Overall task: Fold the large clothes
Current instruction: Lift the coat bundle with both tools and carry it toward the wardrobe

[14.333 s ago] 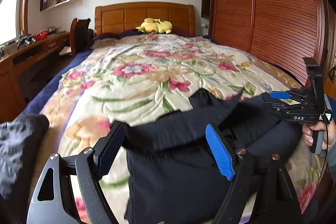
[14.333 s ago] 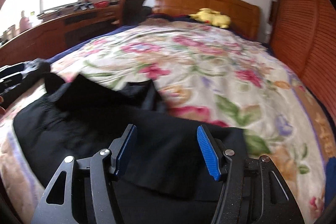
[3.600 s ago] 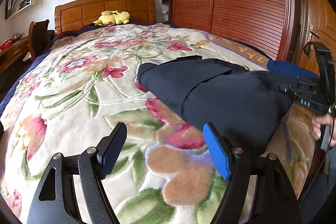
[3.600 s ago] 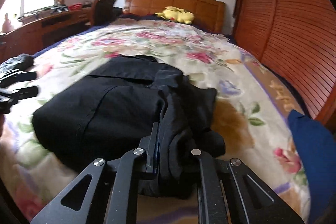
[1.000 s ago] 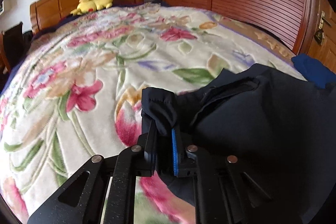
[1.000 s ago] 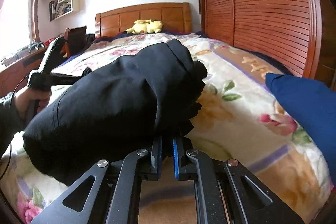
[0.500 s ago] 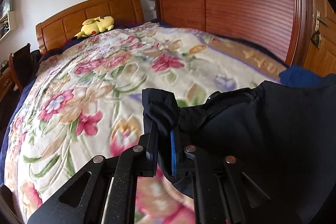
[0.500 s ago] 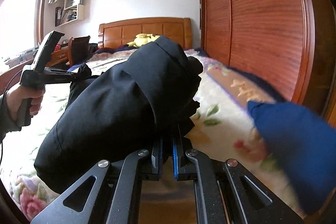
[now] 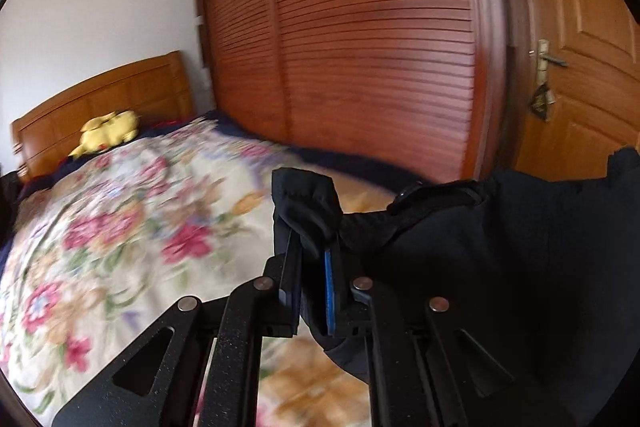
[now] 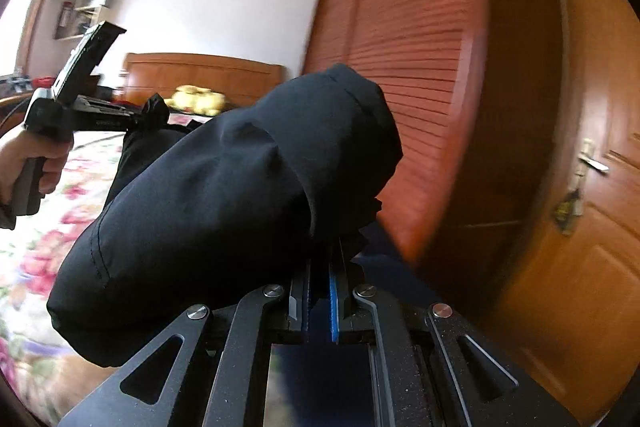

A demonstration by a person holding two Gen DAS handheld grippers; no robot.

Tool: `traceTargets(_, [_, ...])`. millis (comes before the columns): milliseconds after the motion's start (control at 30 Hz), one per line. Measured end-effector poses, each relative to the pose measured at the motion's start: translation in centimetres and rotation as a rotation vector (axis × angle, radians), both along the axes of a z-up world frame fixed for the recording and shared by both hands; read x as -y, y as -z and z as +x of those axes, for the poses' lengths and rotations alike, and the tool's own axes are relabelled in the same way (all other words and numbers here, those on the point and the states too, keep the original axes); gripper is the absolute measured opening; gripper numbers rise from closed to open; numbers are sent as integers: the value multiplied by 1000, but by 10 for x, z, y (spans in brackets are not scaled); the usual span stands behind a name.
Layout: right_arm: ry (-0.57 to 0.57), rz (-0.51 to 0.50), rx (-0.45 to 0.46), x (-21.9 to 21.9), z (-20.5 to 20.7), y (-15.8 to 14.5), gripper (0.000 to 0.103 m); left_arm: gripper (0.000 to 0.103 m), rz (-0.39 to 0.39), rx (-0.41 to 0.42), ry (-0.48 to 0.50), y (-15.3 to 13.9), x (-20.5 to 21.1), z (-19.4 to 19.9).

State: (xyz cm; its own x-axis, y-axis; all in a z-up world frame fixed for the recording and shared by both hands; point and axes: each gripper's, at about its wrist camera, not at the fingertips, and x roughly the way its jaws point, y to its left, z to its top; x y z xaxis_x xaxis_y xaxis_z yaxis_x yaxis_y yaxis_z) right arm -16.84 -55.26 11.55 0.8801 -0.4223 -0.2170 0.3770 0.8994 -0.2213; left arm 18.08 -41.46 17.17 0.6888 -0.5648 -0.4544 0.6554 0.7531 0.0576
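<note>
A home bedroom: a bed with flowered cream bedspread (image 9: 120,227) and wooden headboard (image 9: 108,99) at nine o'clock, a slatted red-brown wardrobe (image 9: 360,47) at twelve, a panelled wooden door (image 9: 580,87) at three.

1. Ahead of me: bed (image 9: 120,227) with floral cover, wooden headboard (image 9: 108,99), yellow plush toy (image 9: 108,135).
2. White wall (image 9: 100,7); louvred wooden wardrobe (image 9: 360,47).
3. Panelled door (image 9: 580,87), metal handle (image 9: 550,57).
4. Wall shelves (image 10: 86,3) upper left.
</note>
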Motion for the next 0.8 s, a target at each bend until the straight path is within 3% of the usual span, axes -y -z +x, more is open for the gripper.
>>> traceTargets(300, [199,47,-18,58,-55,23,6,10,-9,-29,147,19,123,-33])
traceTargets(433, [238,124,-57,67,-66,53,6,15,30,-67,124,44,161,-43])
traceTargets(533, [252,156,-65,66,-69,65,7,27,39,-115,126,62,160,-39])
traceTargets(667, [261,216,-46,73,-64,53,10,41,42,-163,143,71,143,-31])
traceTargets(800, [301,203,-37,69,-62,37,27,49,41,-163,178,73,129,-36])
